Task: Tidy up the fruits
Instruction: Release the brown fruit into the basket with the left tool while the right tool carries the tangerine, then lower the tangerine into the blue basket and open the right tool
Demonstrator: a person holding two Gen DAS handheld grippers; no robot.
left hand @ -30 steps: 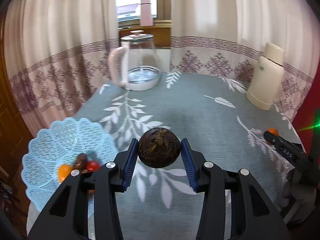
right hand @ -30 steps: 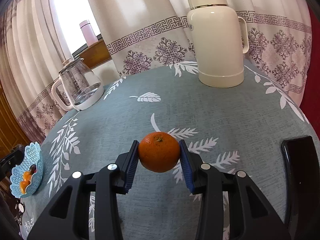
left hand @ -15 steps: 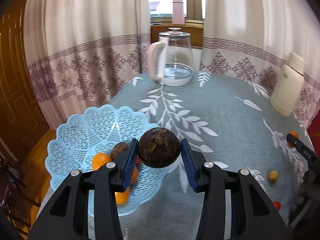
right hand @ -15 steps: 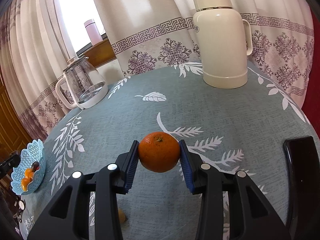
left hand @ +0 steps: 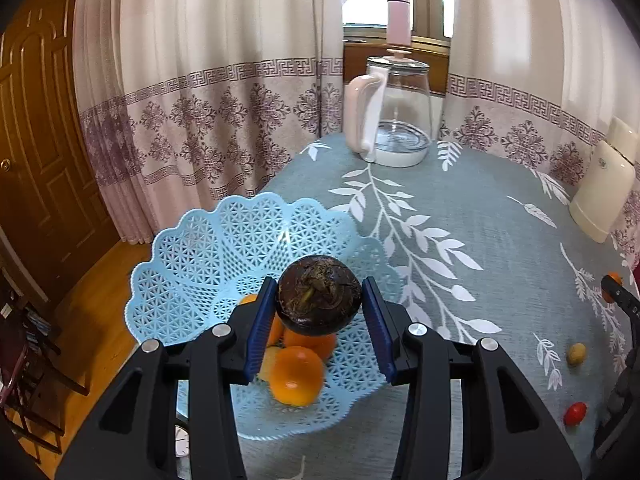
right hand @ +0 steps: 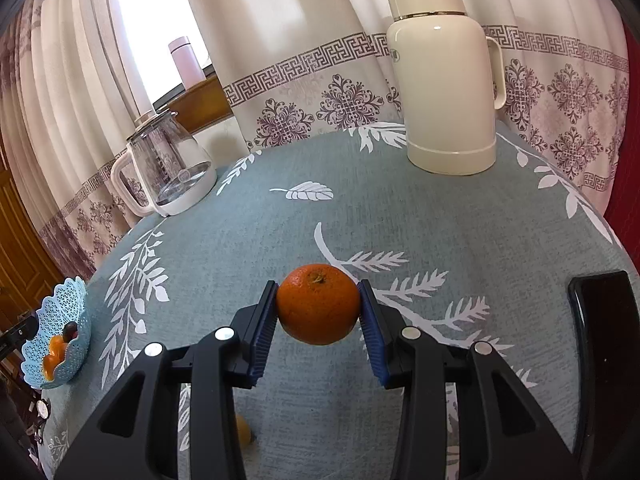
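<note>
Over basket [left hand: 192, 256] near table edge, left claw [left hand: 320, 312] gripping dark fruit [left hand: 319, 295], right claw [right hand: 319, 312] gripping orange [right hand: 318, 304]

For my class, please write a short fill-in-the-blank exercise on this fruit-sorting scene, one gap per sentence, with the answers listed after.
1. The left claw holds a dark purple-brown fruit above the light ____ basket.
2. The right claw grips an ____.
3. The glass kettle has a ____ handle.
4. A small red fruit lies on the ____.

Answers: blue; orange; pink; tablecloth
</note>
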